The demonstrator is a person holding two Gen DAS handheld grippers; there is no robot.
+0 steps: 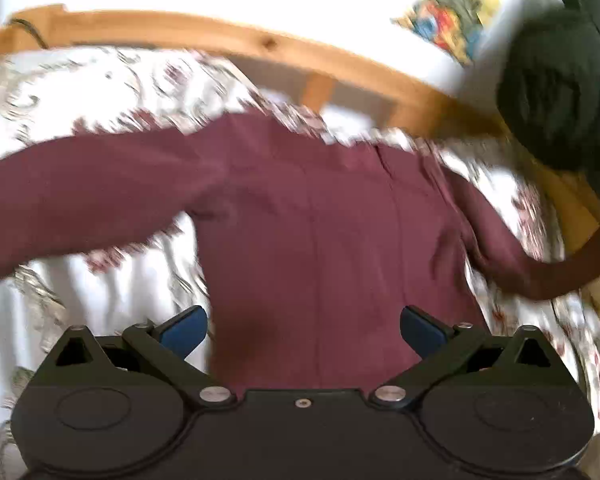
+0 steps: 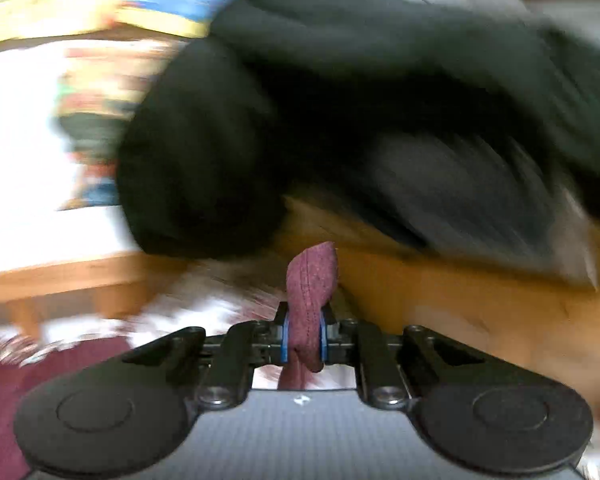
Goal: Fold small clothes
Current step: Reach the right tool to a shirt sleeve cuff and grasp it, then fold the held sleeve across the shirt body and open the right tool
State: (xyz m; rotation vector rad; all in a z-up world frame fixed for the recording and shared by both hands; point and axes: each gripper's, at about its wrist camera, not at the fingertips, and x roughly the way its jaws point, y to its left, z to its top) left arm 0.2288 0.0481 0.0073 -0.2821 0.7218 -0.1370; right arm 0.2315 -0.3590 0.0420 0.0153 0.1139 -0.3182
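1. Pinching a fold of maroon cloth, the right gripper [image 2: 303, 336] has its blue pads [image 2: 286, 336] nearly together; the cuff [image 2: 312, 280] of the sleeve stands up out of them, just ahead of the fingertips.
2. Beyond that cuff, in front of the right gripper, I see a wooden frame [image 2: 440, 288] and a big dark bundle [image 2: 340, 120] above it. This view is very blurred, so I cannot say what the bundle is.
3. The left gripper [image 1: 303, 330] has its jaws wide apart and holds nothing. The hem of the maroon garment [image 1: 320, 220] lies directly between and ahead of the two fingers, but I cannot tell whether they touch it.
4. From the left gripper outward, the body of the garment lies spread on a flowered bedcover [image 1: 100, 88]. One sleeve [image 1: 80, 192] runs far to the left of the tool; the other sleeve [image 1: 560, 272] is drawn off to the right and seems lifted.
5. My judgement of the handling: the cloth looks light and soft, like a knit that stretches. It will hang and sag from any one point, so a pull on the cuff alone may drag the body out of its place.
6. Good places to take hold seem to be the thicker edges: the cuff, the hem, the shoulder seam. The left gripper could pin the hem while the sleeve is brought across.
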